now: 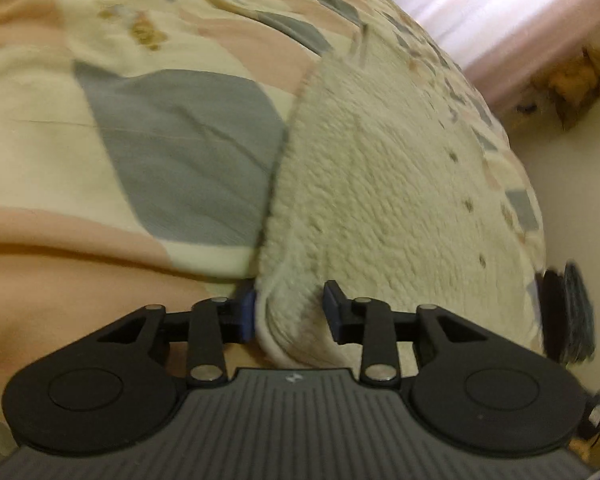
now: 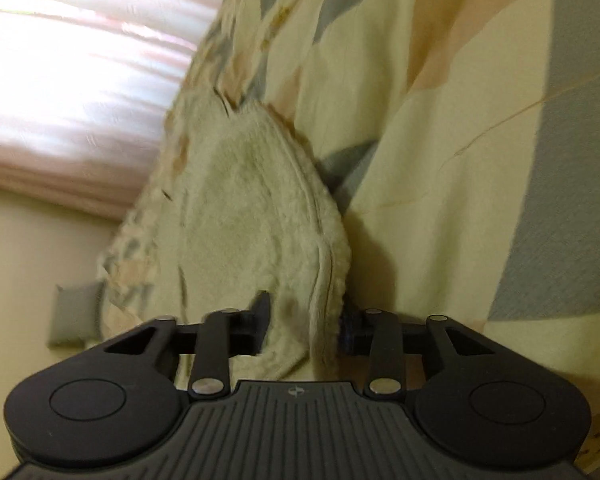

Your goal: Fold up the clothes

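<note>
A cream fleece garment (image 1: 380, 184) lies spread on a bed covered by a quilt (image 1: 172, 132) with grey, pink and cream patches. My left gripper (image 1: 290, 316) is low over the bed and shut on the garment's near hemmed edge, which fills the gap between its fingers. In the right wrist view the same fleece garment (image 2: 252, 208) shows two stacked layers along its edge. My right gripper (image 2: 304, 324) is shut on that layered edge, with fabric bulging between the fingers. Both views are motion-blurred.
The quilt (image 2: 460, 160) fills most of both views. A pale pink curtain (image 1: 500, 20) (image 2: 80, 72) hangs beyond the bed. A blurred brown object (image 1: 580, 80) and a dark object (image 1: 568, 312) sit off the bed's side. A grey cushion (image 2: 74, 314) lies by the wall.
</note>
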